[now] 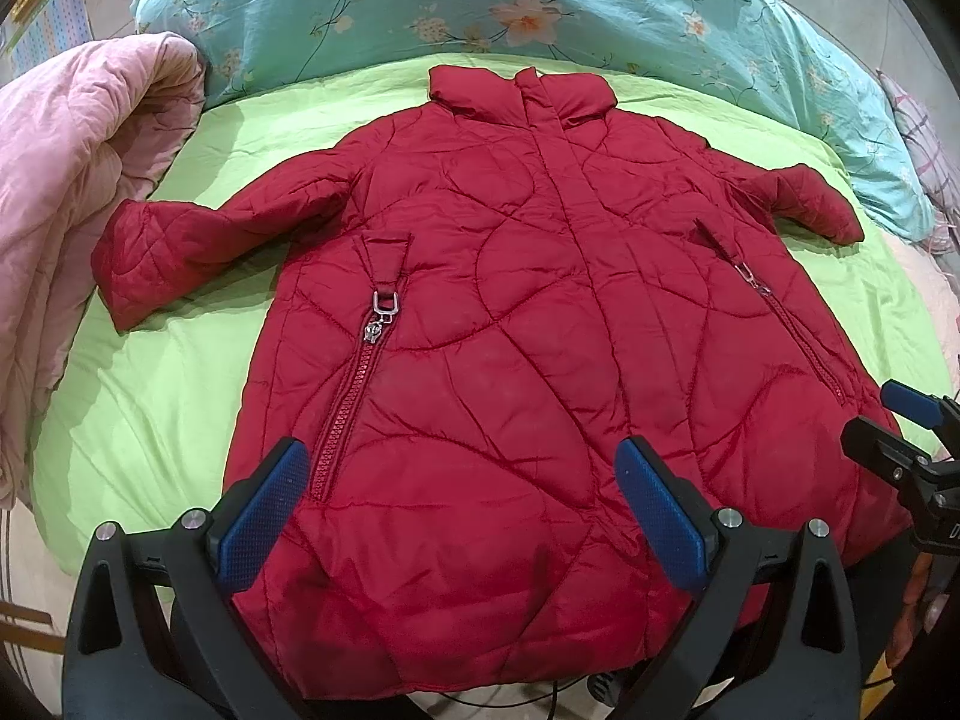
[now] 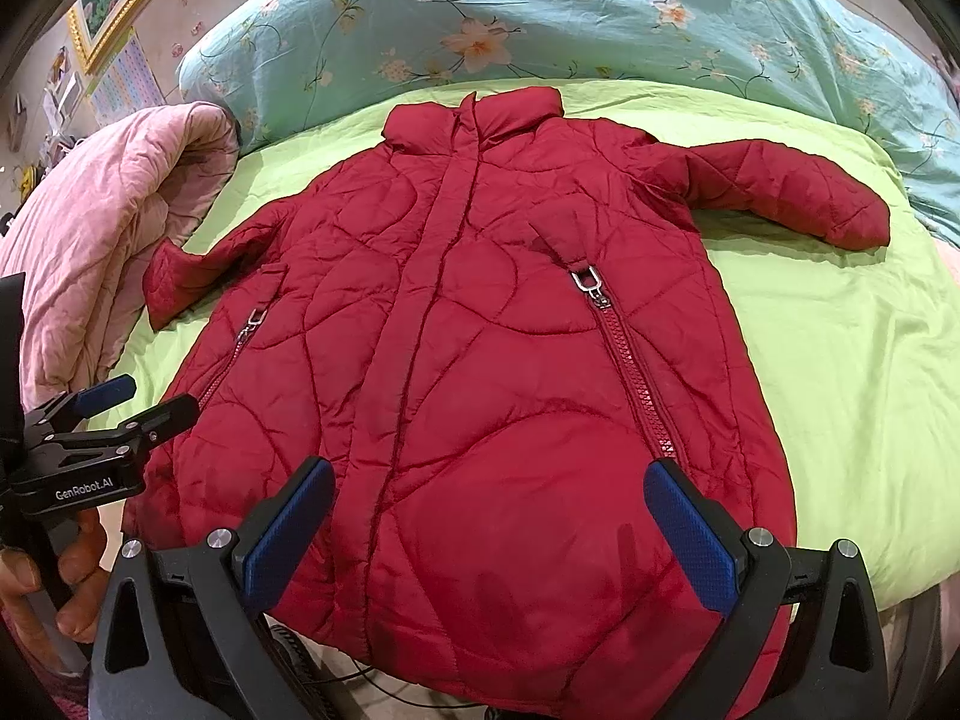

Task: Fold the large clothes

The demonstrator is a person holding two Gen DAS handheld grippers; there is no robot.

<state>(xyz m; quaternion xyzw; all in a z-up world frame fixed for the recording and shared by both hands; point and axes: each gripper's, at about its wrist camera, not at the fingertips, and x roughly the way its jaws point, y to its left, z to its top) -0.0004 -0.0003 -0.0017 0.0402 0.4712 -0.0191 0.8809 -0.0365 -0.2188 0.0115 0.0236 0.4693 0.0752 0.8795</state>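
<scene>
The left black two-finger gripper with blue textured pads (image 1: pixel 462 510) is spread wide, holding nothing. The right black two-finger gripper with blue textured pads (image 2: pixel 489 531) is likewise spread wide and empty. Both sit level, side by side, pointing forward. A bare hand (image 2: pixel 45 579) wraps around the left gripper's handle.

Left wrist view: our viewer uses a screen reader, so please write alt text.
A red quilted coat lies front-up, sleeves spread, on a green sheet. The open left gripper hovers over its hem, holding nothing.
</scene>
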